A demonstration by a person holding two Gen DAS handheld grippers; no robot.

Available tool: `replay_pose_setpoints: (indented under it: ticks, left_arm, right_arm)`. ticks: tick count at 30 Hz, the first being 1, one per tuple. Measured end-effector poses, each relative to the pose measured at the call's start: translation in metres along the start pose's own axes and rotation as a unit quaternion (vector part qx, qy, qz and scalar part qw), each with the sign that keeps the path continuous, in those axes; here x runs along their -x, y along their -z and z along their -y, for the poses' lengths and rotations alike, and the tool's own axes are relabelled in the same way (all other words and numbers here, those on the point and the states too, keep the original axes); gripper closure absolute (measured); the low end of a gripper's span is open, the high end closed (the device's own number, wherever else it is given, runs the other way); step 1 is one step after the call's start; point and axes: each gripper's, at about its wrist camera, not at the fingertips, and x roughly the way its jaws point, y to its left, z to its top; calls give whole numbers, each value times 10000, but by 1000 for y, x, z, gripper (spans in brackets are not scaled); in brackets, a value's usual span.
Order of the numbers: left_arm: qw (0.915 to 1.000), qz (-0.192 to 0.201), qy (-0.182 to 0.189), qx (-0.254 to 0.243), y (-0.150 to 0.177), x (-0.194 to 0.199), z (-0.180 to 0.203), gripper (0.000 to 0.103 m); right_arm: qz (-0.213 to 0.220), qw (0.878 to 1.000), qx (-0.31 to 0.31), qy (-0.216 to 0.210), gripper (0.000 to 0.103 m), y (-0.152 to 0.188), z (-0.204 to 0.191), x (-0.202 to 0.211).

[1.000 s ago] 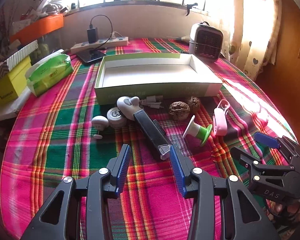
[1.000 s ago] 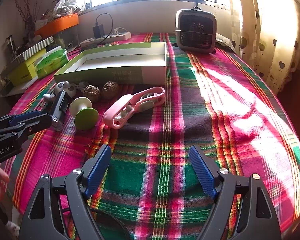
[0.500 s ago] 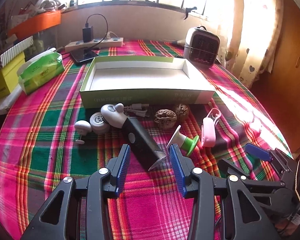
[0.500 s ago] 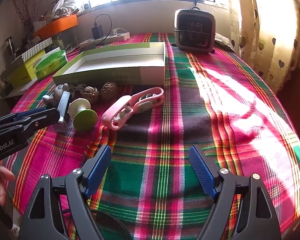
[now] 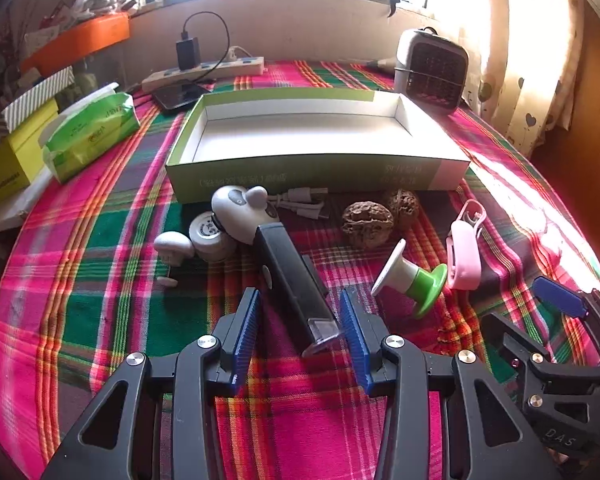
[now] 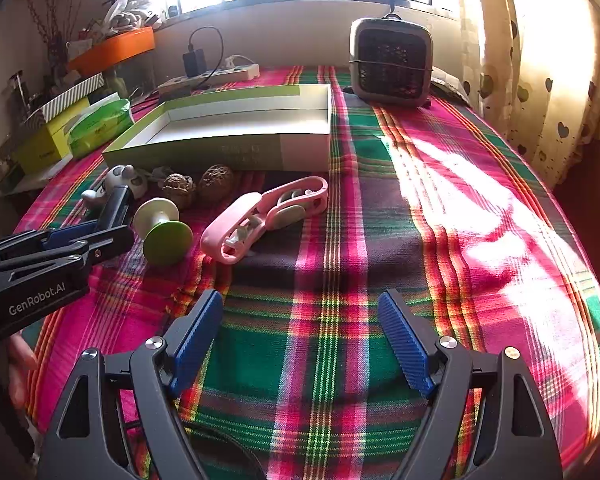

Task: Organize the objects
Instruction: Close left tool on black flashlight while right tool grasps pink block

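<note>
A table with plaid cloth carries a shallow green box, two walnuts, a small heater.

On the plaid tablecloth lie two walnuts, one green spool and one pink clip. One open box, one black stick and one white mushroom figure complete the count.
</note>
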Motion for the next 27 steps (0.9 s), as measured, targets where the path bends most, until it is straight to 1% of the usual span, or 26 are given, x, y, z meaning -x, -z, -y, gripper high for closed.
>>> replay_pose_setpoints:
  ticks: [10,13,15,18,19,24,27]
  left_arm:
    - [9999,8,111,-57,0,1,-13,64]
    - [10000,16,83,-15,1,2,-21,67]
    - [10000,14,78,-36,3,3,-25,70]
    - [9999,20,47,-86,4,4,-30,72]
    - [9999,28,35,-92,5,4,-31,75]
    - [9999,68,41,-72,6,4,-37,76]
    - [9999,99,50,-120,5,3,-38,76]
  right_arm:
    - [-42,10000,-6,62,23,-3,-1,-3]
    - [-56,9999,-9,95,23,-4,-1,-3]
    - [-64,9999,-25,100,23,-5,-1,-4]
    - [-67,9999,-72,112,23,-6,0,-5]
    - [-69,9999,-80,112,23,-6,0,-5]
    - [-42,9998,-150,116,23,-8,2,-4]
    - [-20,9995,-311,78,23,-11,7,-3]
